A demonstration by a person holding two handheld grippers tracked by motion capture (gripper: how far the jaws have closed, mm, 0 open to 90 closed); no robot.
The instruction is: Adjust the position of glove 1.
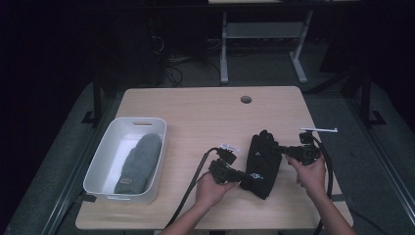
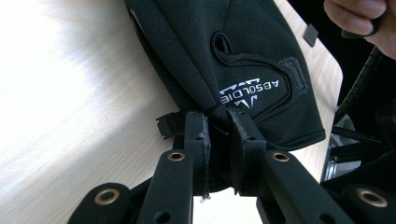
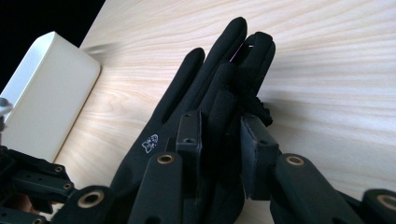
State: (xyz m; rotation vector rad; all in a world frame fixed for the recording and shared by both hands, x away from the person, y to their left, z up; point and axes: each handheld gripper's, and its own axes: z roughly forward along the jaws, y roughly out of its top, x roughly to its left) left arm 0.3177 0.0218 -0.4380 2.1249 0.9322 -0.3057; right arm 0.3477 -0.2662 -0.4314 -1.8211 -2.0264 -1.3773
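A black glove (image 1: pixel 264 161) with a white logo lies right of the table's middle, its fingers pointing away from me. My left gripper (image 1: pixel 241 176) comes in from the left and is shut on the glove's cuff edge. In the left gripper view the jaws (image 2: pixel 218 117) pinch the fabric just below the logo on the glove (image 2: pixel 243 42). My right gripper (image 1: pixel 280 150) reaches in from the right at the finger end. In the right gripper view it (image 3: pixel 219 122) is shut on the side of the glove (image 3: pixel 187 93), near the base of its fingers.
A white bin (image 1: pixel 105 147) stands at the table's left side with a grey mitten (image 1: pixel 139 161) inside. Its corner (image 3: pixel 46 93) appears in the right gripper view. A round cable hole (image 1: pixel 246 99) sits near the wooden table's (image 1: pixel 195 112) far edge.
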